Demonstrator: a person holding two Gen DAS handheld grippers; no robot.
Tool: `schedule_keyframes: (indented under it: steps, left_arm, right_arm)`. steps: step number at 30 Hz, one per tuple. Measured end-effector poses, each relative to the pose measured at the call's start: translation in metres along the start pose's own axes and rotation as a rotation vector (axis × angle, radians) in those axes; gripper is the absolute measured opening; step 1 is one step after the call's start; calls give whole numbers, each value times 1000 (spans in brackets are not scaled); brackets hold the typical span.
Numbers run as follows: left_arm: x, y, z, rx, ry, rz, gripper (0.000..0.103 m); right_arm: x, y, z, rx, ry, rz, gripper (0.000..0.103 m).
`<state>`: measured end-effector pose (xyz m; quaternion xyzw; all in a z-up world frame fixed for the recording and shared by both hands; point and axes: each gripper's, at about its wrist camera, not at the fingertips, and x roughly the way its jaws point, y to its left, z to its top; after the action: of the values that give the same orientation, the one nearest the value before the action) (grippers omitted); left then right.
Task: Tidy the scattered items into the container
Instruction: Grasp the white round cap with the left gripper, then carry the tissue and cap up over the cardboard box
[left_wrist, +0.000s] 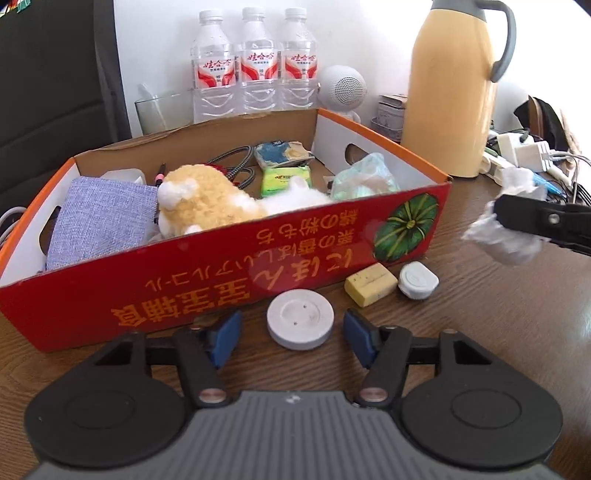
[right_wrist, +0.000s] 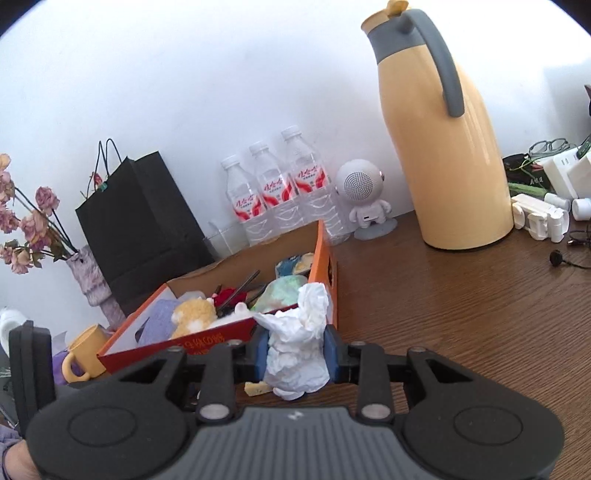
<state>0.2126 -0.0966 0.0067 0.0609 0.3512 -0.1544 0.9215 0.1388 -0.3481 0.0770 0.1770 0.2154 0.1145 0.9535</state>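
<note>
Most of the tidying looks done already. The box (left_wrist: 229, 254) holds a plush dog (left_wrist: 207, 199), a grey cloth (left_wrist: 99, 221), cables, a green packet (left_wrist: 284, 179) and a crinkled bag (left_wrist: 365, 177), all lying inside its walls.

The right gripper (right_wrist: 295, 354) is clamped on a crumpled tissue (right_wrist: 299, 343), which bulges out above and below its blue pads (right_wrist: 332, 350). It is held in the air, with the box's near corner just ahead and a little to the left (so a short carry forward and left should put it over the opening). From the left wrist view the same tissue hangs off to the right, clear of the table (left_wrist: 498, 332).

The left gripper (left_wrist: 291, 334) stands wide, holding nothing, its pads either side of a grey disc (left_wrist: 300, 324) that sits on the table right in front of it, not touched. Just beyond the disc and to the right lie a yellow block (left_wrist: 370, 284) and a small white case (left_wrist: 418, 280), side by side, close against the box's red front.

So I'd judge three pieces left on the table, plus the tissue still to be dropped in. The kettle (left_wrist: 450, 92), bottles (left_wrist: 255, 62) and speaker (left_wrist: 341, 86) behind the box look like fixtures, not clutter.
</note>
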Motion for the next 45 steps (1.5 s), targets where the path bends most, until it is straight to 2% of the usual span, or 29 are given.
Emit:
schedule_keyframes:
  steps: [1,2,3,8,11,16,18,22,25,27,31,38,41,45]
  left_arm:
    - [1,-1,1,3,-4,0,56]
    - [2,-3,1,6,-11,3,43]
    - [1,-4,1,3,-16,-2,40]
    - [-21,-8,-9,-40,-23,26,40]
    - [-62,-7,-23,-51,-96,89,40]
    - [-133,-1,-54,-86,-247,280,40]
    - [-156,2,-66,-128,-287,300,40]
    - [-192,4,-93,-183,-355,296,40]
    - [-218,2,-119,-209,-379,272,40]
    - [-234,1,-136,-226,-387,266,40]
    - [-262,-6,-161,-204,-432,254,40]
    - [-286,-15,-179,-195,-458,223,40]
    - [-289,-18,-180,-192,-466,216,40]
    - [-288,-14,-170,-205,-489,220,40]
  right_arm:
    - [0,0,1,-7,-2,-14,30]
    - [0,0,1,-14,2,-22,30]
    - [0,0,0,-19,7,-27,30]
    - [-5,4,0,-32,-16,-7,30]
    - [-13,21,-1,-113,-46,-19,30]
    - [-32,66,-13,-224,-62,0,30]
    - [-41,85,-26,-220,-41,25,30]
    - [-60,129,-66,-269,29,63,30]
    - [-88,151,-89,-313,13,65,30]
    - [-108,160,-99,-342,-12,53,30]
    - [-135,164,-114,-317,26,36,29]
    - [-174,163,-136,-299,15,1,29]
    - [-179,162,-134,-281,39,11,29]
    - [-178,161,-121,-281,-7,-5,29]
